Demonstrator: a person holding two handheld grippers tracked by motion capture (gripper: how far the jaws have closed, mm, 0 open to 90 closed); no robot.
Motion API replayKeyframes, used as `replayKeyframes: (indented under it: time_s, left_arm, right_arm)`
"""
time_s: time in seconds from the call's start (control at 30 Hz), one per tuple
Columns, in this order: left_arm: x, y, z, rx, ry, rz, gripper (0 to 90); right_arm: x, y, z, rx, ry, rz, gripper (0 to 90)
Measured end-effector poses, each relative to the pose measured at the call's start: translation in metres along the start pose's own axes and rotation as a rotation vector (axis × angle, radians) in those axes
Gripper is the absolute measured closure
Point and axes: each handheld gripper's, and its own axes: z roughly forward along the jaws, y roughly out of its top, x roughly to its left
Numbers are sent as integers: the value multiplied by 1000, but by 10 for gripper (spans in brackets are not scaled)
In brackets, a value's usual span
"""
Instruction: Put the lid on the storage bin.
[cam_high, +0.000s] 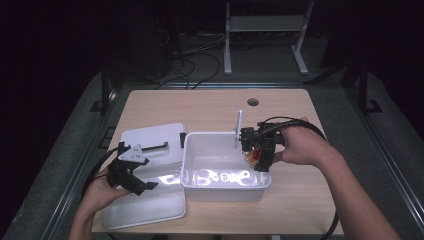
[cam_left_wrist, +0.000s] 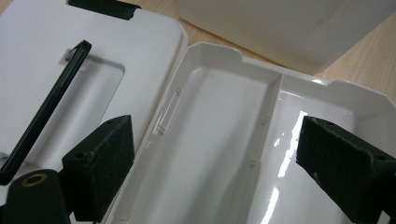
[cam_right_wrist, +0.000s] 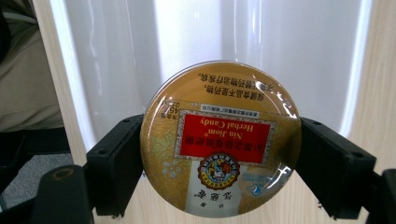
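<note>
The right gripper has its jaws closed on opposite edges of a round gold candy tin, whose red label reads "Nin Jiom Herbal Candy" upside down in the right gripper view. In the high view the tin sits right of the frame's centre, held over the right end of the white storage bin, at or just inside its rim; the pictures do not settle whether it has touched the bin floor. Behind it the bin's white interior looks bare, so this is probably the first item going in.

The left gripper has its jaws wide apart and holding nothing, hovering at lower left of the high view over a shallow white compartment tray. Just beside the tray, toward upper left, lies the bin's white lid with its black handle, already off on the wooden worktop.

By my reading, the lid is removed and the tin picked up; lowering, releasing, and possibly refitting tray and lid remain.
</note>
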Motion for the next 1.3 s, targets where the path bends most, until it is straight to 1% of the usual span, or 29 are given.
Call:
replayKeyframes:
  time_s: [0.2,0.33,0.43,0.57,0.67,0.77,0.87,0.9,1.0,1.1,1.13,1.23,1.3]
  left_arm:
    - [1,-1,-1,-6,-2,-1,108]
    - [1,-1,-1,-5,-7,0,108]
    - [1,-1,-2,-10,-5,-3,108]
    - [2,-2,-3,-13,-7,-7,108]
    - [2,-3,-3,-12,-7,-6,108]
    - [2,-4,-4,-17,-5,-9,109]
    - [2,-4,-4,-13,-7,-8,108]
    - [2,-4,-4,-13,-7,-8,109]
    - [2,-4,-4,-18,-7,-9,109]
    - [2,-4,-4,-15,-11,-9,108]
    - [3,-4,-3,-12,-13,-8,109]
    - [3,-4,-4,-11,-10,-7,108]
    - [2,-4,-4,-16,-10,-10,109]
  right_arm:
    - [-1,12,10,19,10,-14,199]
    - [-2,19,17,16,36,-18,199]
    - [-2,24,24,23,41,-19,199]
    - [-2,30,33,42,44,-31,199]
    - [-3,34,37,26,63,-28,199]
    - [-2,39,45,36,72,-32,199]
    - [-2,41,53,50,84,-33,199]
    - [-2,41,53,50,84,-33,199]
    - [-3,42,61,40,96,-29,199]
    - [-3,42,66,43,104,-30,199]
    - [-3,43,70,60,104,-27,199]
    - [-3,44,77,56,113,-21,198]
    - [-3,45,81,64,124,-18,198]
